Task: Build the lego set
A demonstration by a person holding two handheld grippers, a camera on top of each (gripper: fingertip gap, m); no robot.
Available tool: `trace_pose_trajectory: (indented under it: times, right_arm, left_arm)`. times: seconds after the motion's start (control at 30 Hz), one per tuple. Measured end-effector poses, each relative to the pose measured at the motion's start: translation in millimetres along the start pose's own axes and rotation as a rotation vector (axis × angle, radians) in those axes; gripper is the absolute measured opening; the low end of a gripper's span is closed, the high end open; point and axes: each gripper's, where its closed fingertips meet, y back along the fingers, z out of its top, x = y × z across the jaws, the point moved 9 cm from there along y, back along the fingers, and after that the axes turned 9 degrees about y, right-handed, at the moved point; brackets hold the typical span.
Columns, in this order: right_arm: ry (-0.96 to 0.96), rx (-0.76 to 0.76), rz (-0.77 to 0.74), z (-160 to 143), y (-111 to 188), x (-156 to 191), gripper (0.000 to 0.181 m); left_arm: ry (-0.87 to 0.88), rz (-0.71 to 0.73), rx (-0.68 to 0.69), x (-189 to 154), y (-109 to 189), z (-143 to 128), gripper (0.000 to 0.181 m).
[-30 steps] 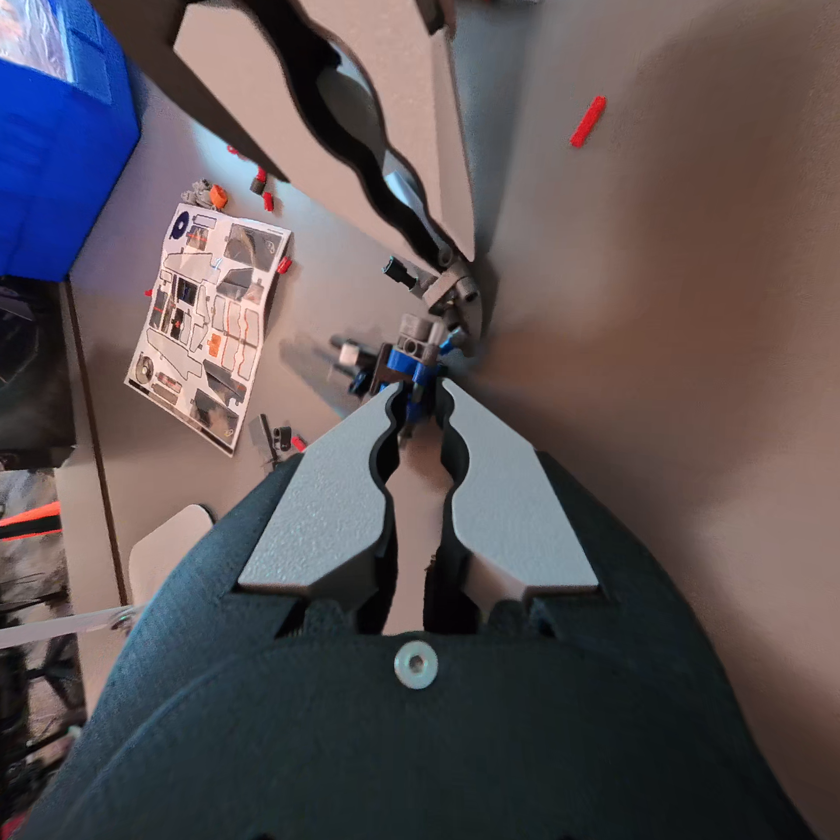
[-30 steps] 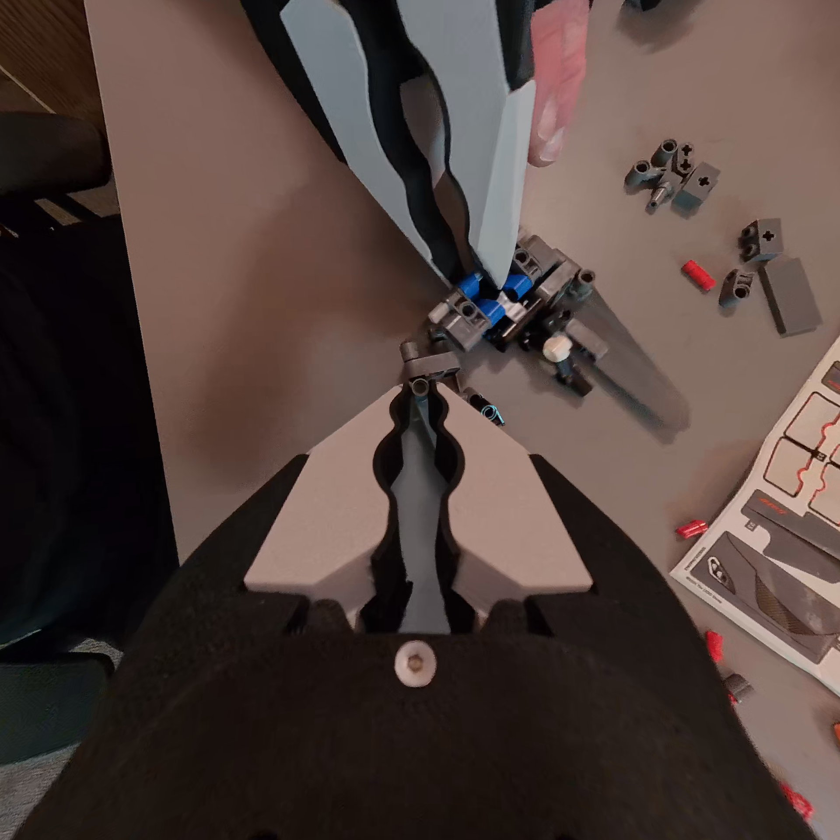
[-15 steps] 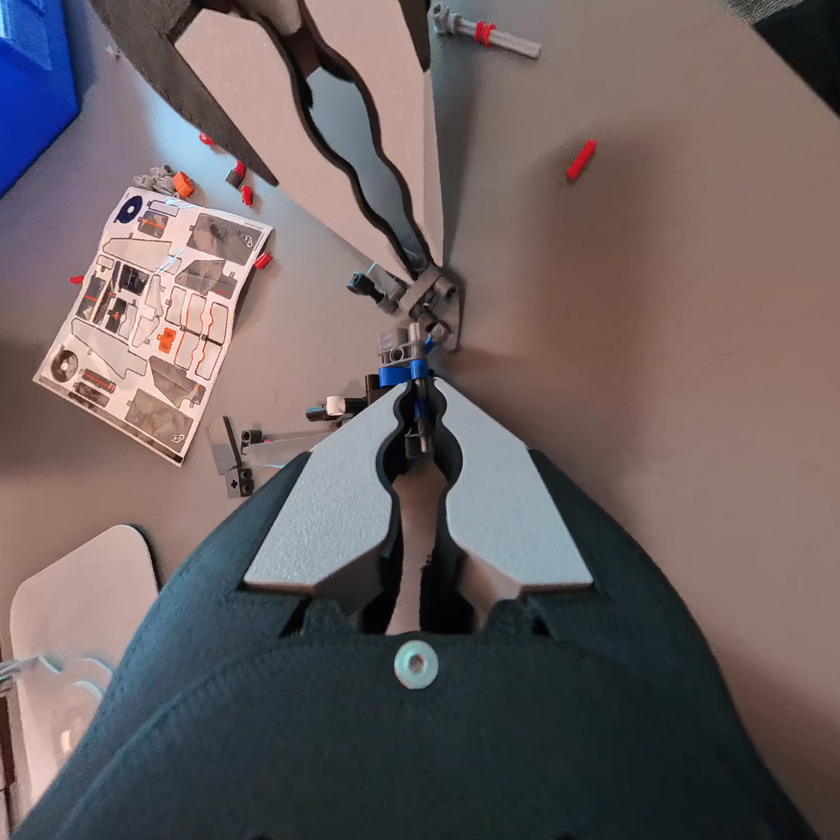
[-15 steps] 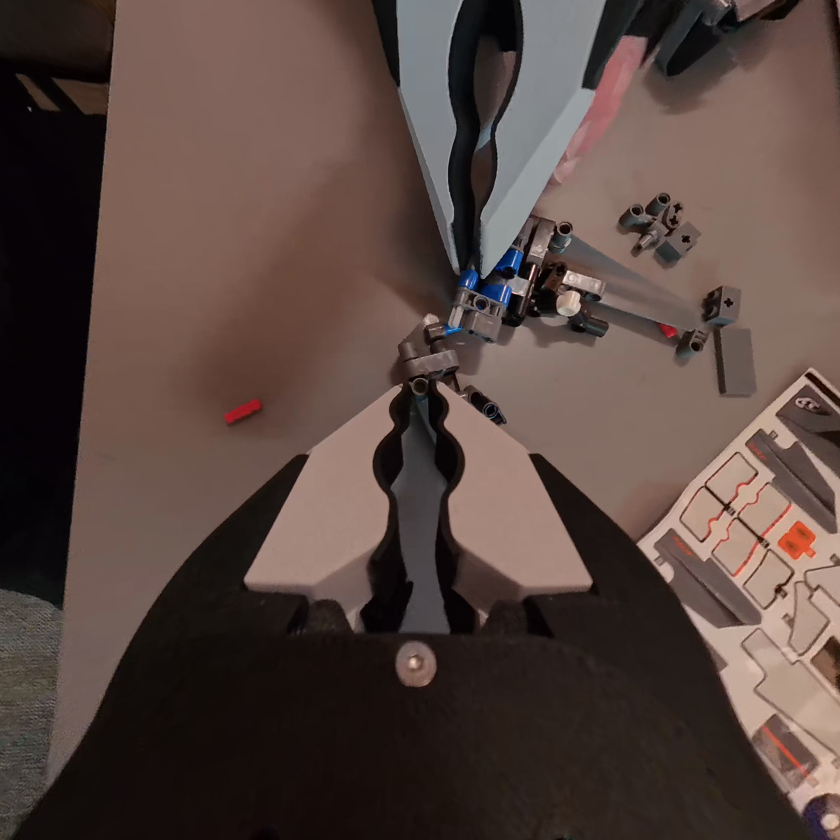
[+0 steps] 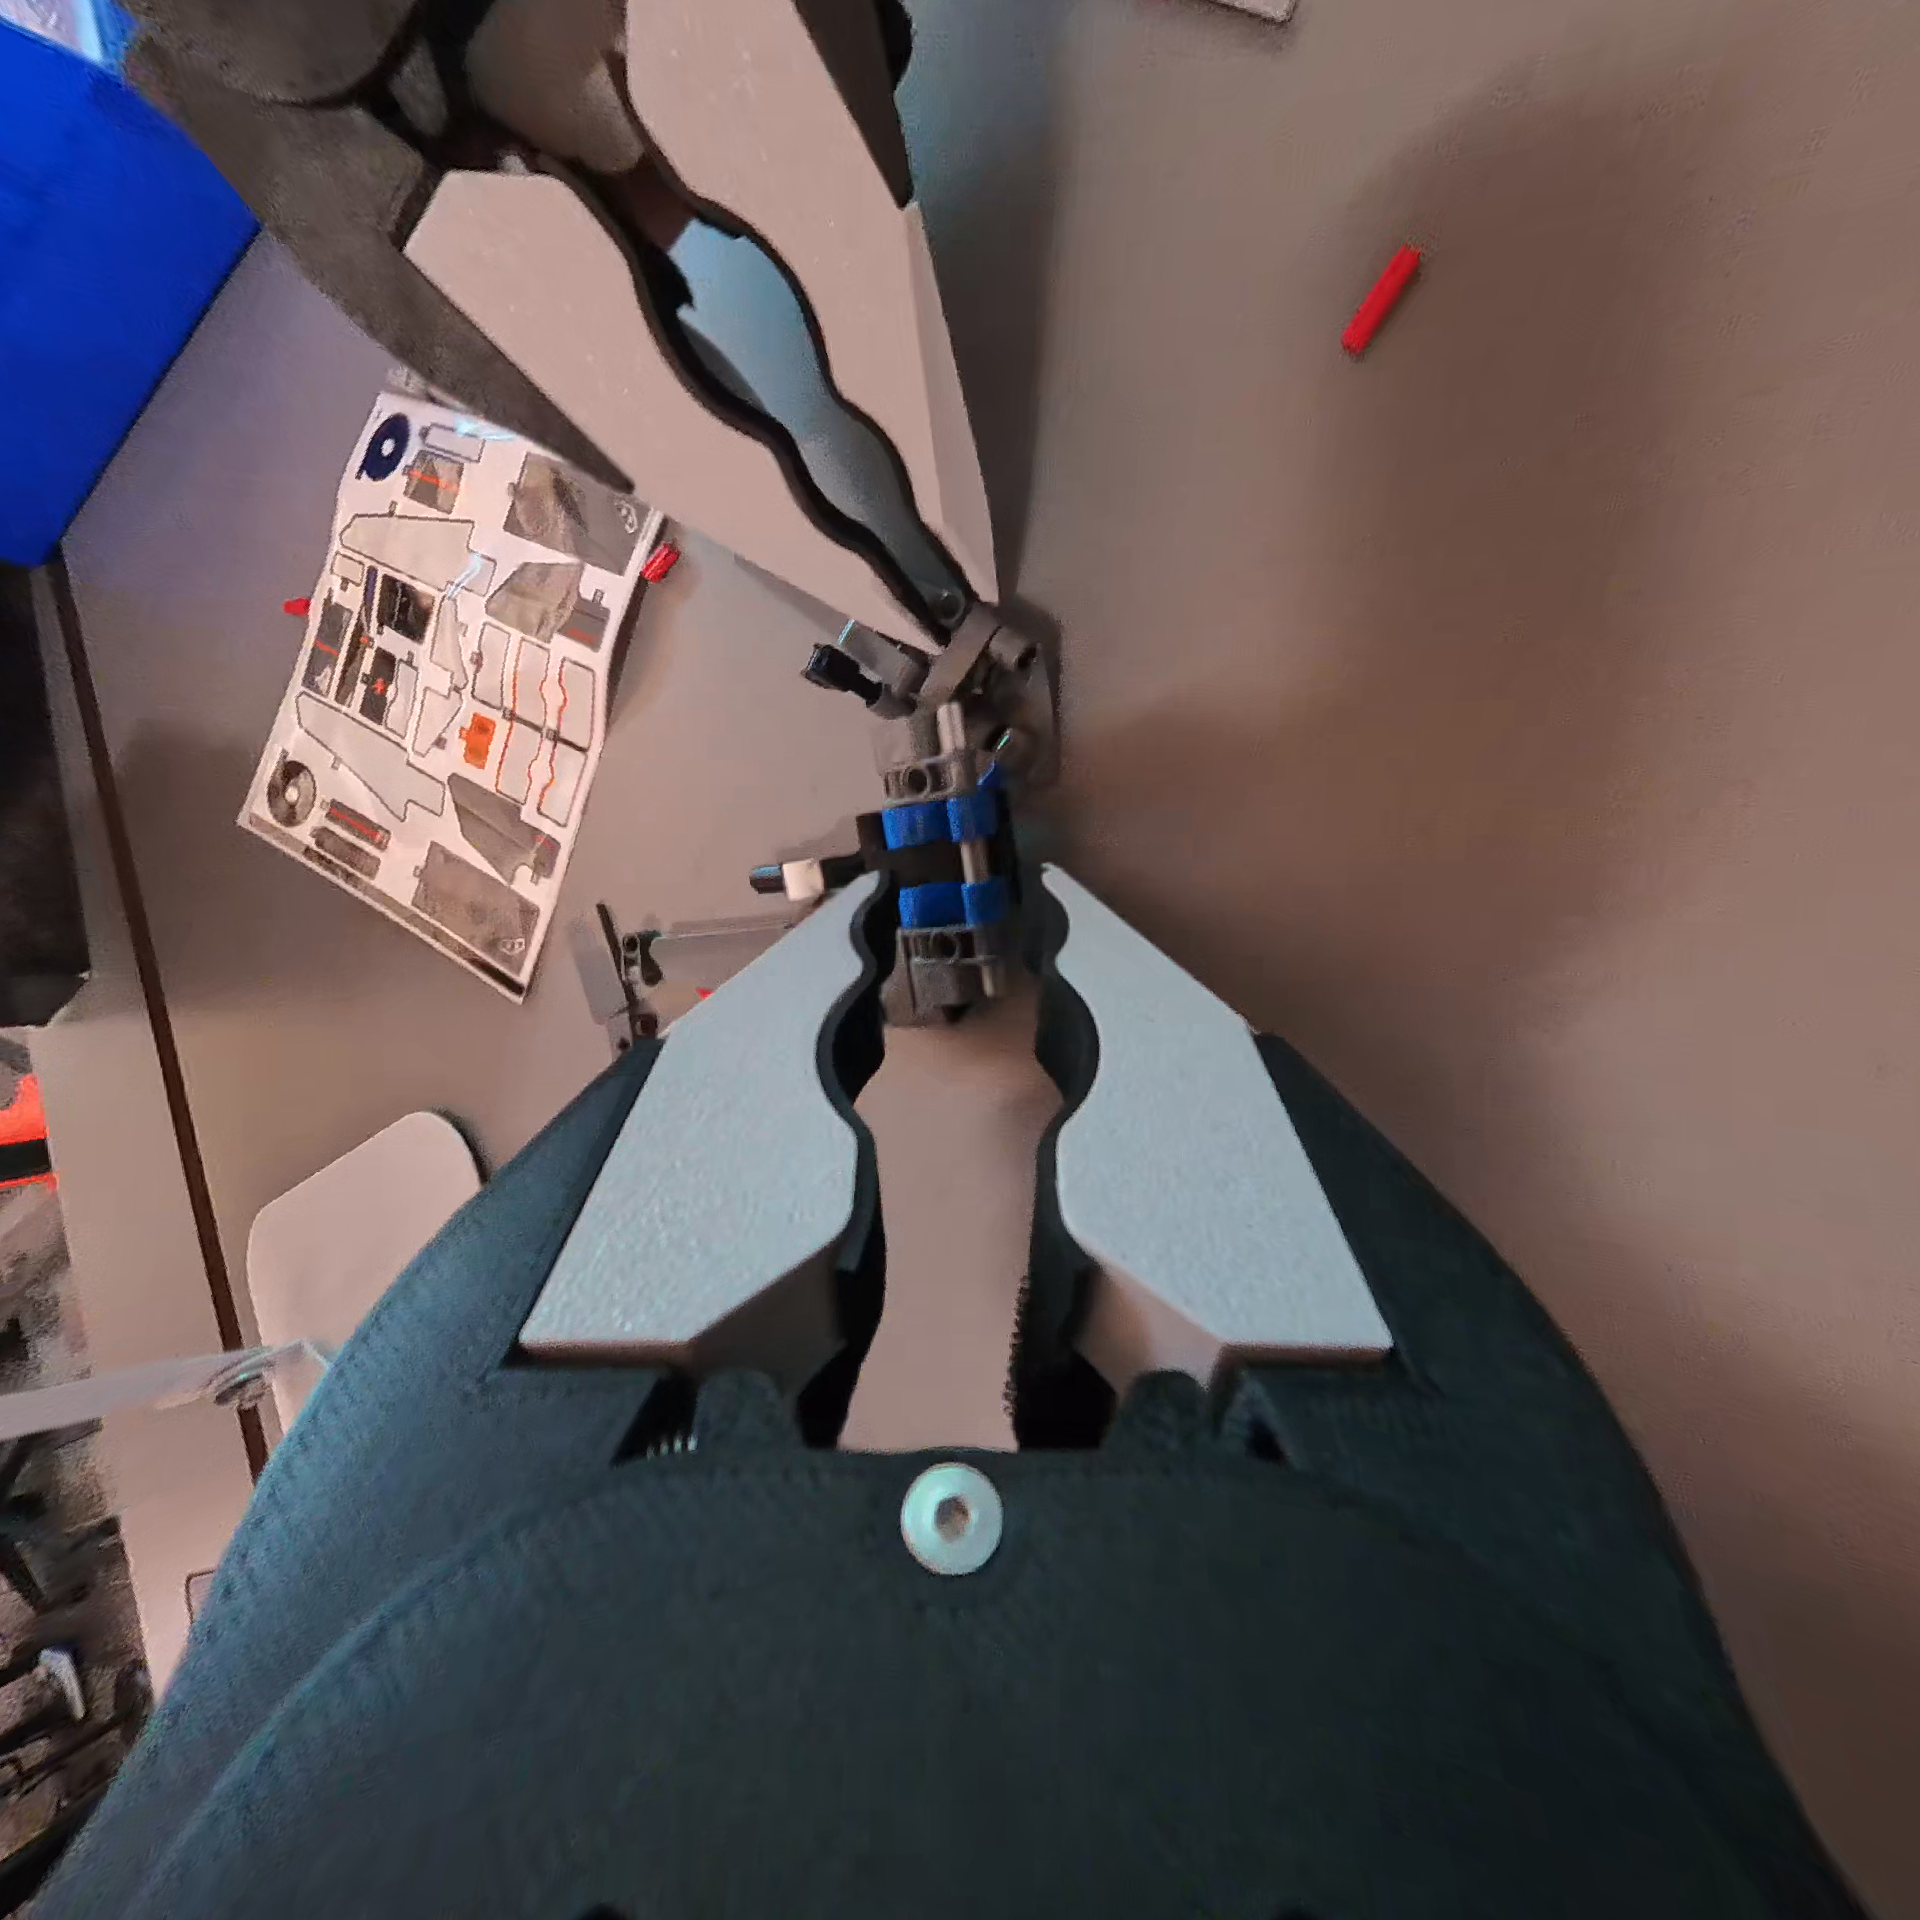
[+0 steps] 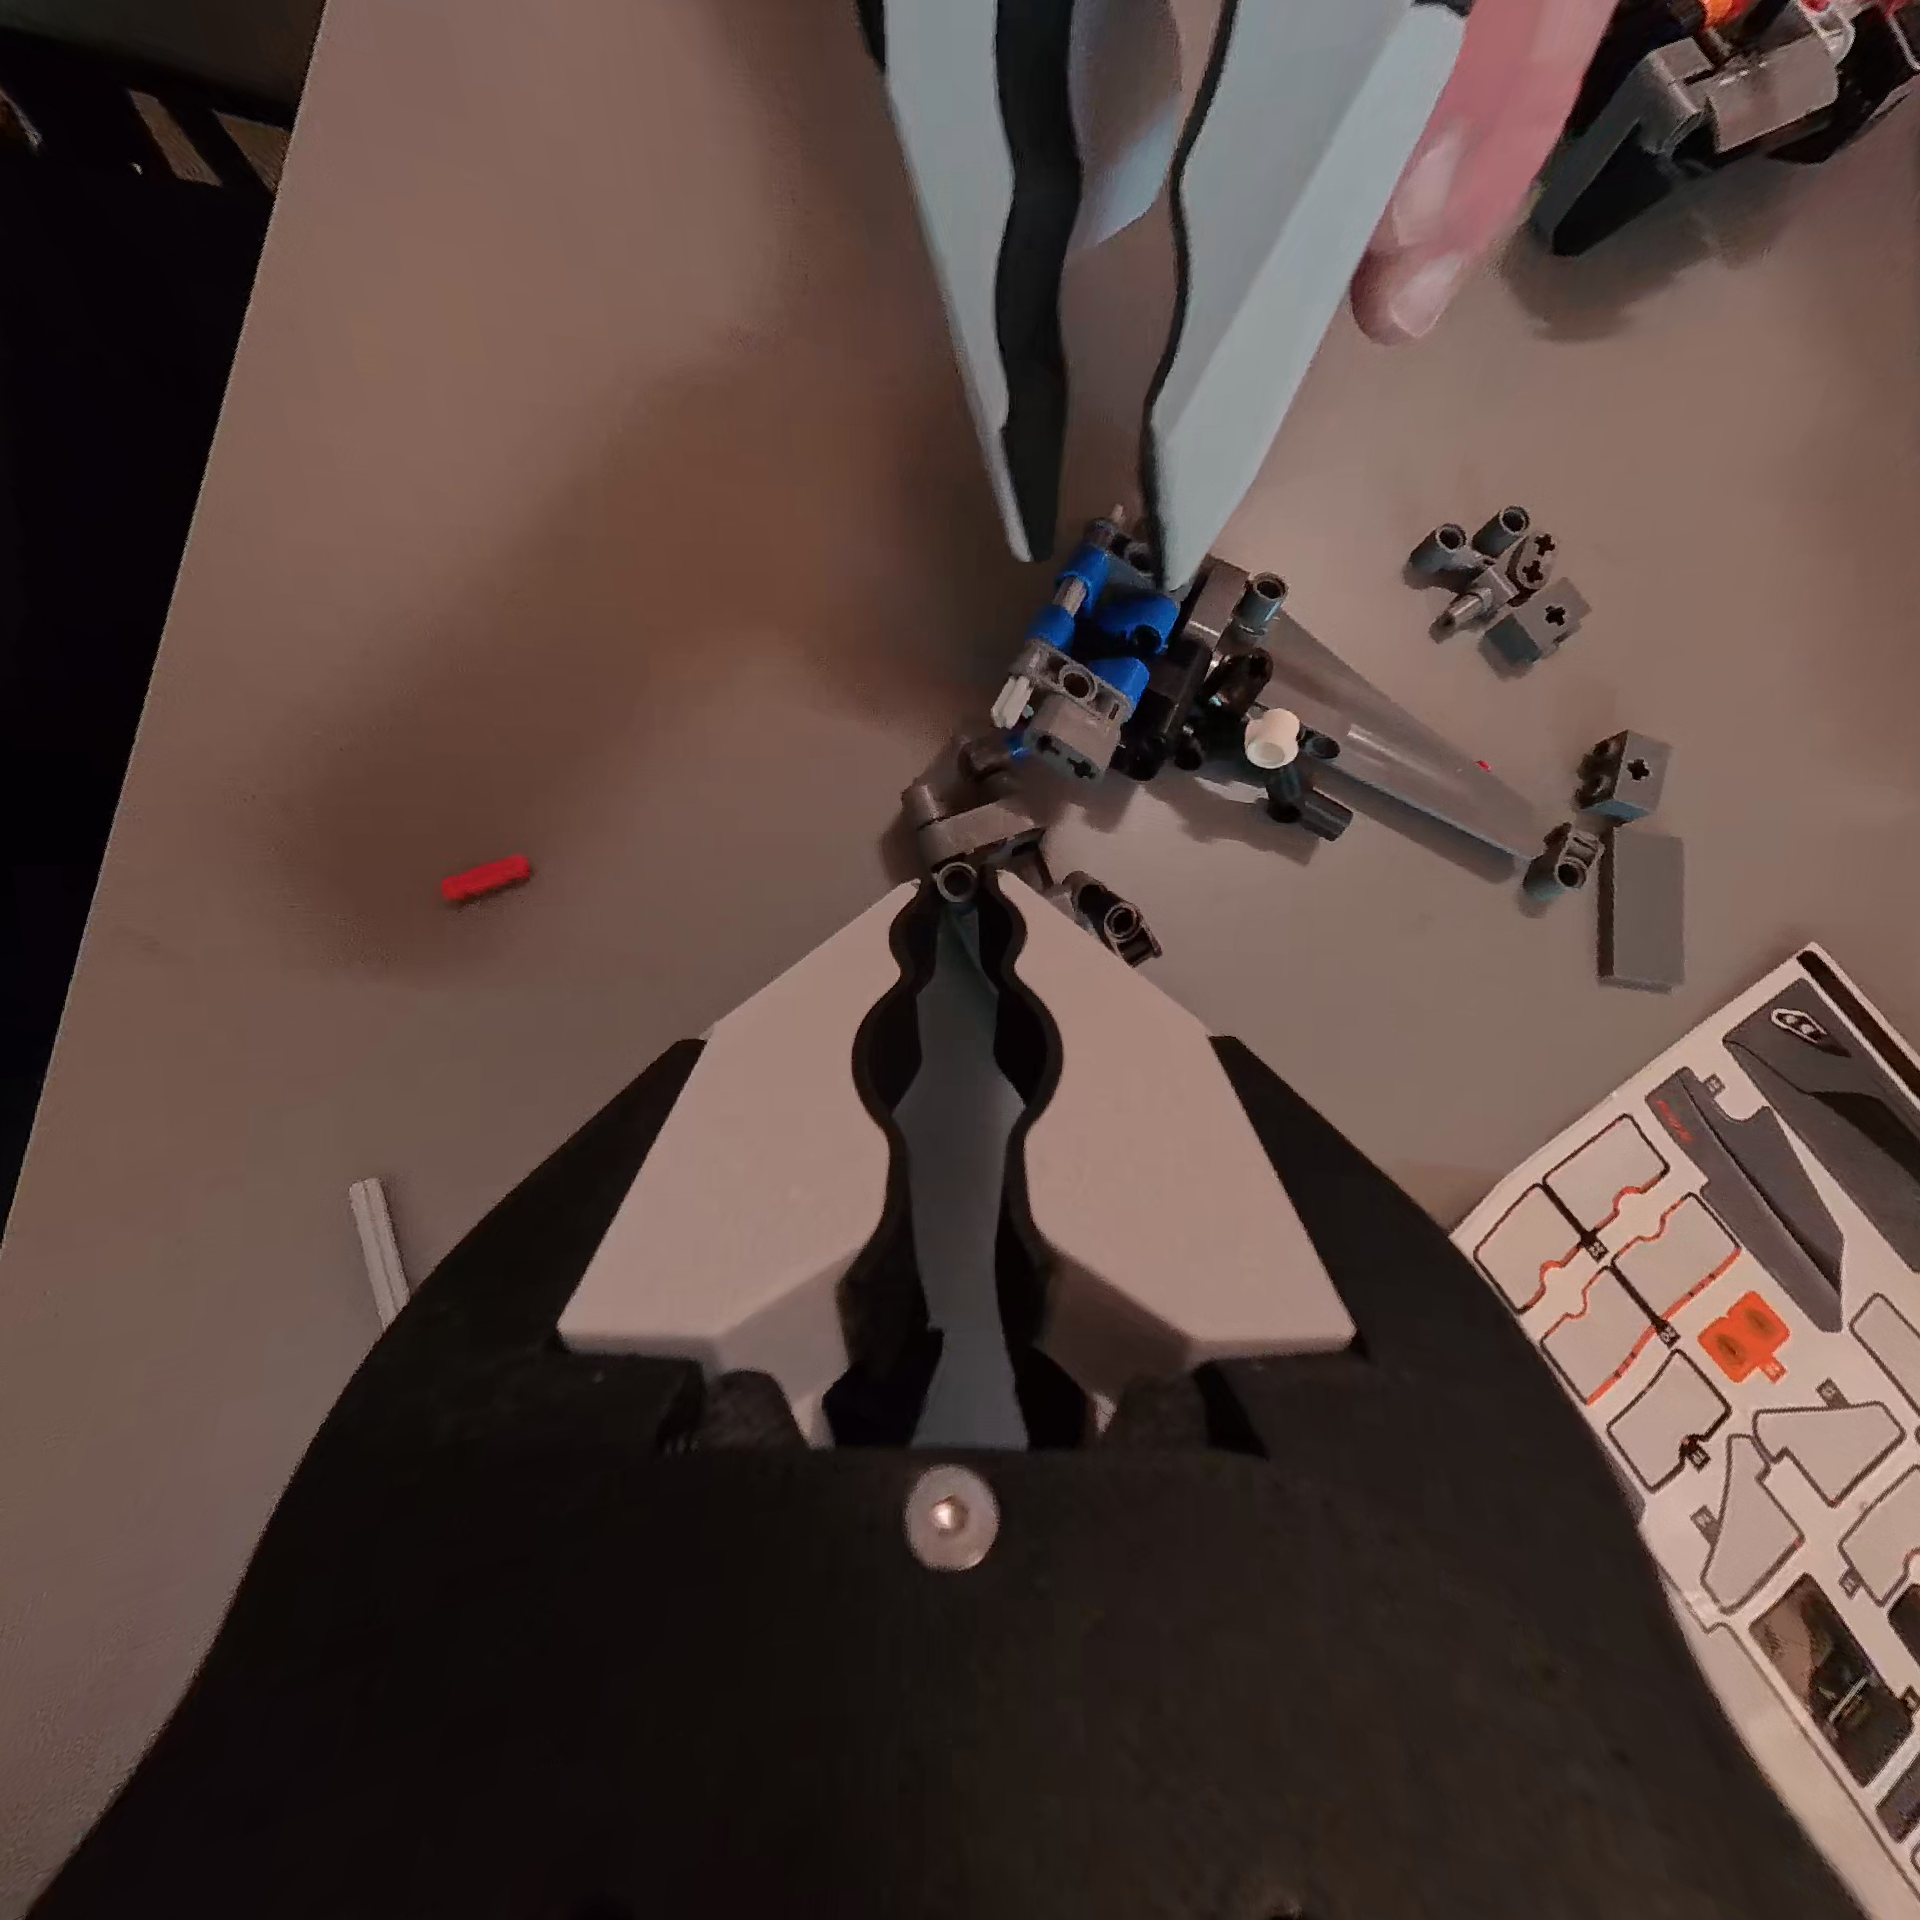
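Grey sticker sheet (image 5: pixel 447 717), print unreadable

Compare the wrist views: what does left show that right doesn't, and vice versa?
Left only: a blue box at the table's far left corner.
Right only: a loose cluster of dark grey connector pieces, a flat grey tile, a pale grey axle rod.
Both: the blue-and-grey lego assembly, the sticker sheet, a small red pin.

Grey-brown table (image 6: pixel 582 436), dim floor beyond
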Motion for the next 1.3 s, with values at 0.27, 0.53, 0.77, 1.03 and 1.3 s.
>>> trace_pose_trajectory:
  times: [0.27, 0.53, 0.77, 1.03, 1.3]
  right_arm:
    - [-0.002, -0.017, 0.000, -2.8, -0.1, 0.5, 0.006]
    - [-0.004, -0.034, 0.007, -4.3, -0.1, -0.2, 0.006]
    - [-0.006, -0.053, 0.018, -6.8, 0.9, -2.3, 0.006]
    - [0.004, -0.046, 0.003, -8.8, 0.8, -6.1, 0.006]
    - [0.027, -0.042, 0.001, -7.2, -0.8, -6.8, 0.006]
  left_arm:
    - [0.020, 0.051, 0.097, -0.6, -19.7, 2.5, 0.031]
    - [0.061, 0.051, 0.064, 3.2, -20.6, -1.7, 0.027]
    - [0.169, -0.064, -0.053, 11.6, -16.3, -13.0, 0.022]
    - [0.154, -0.130, -0.090, 14.4, -15.3, -16.9, 0.021]
    - [0.191, -0.196, -0.120, 19.7, -15.5, -20.5, 0.021]
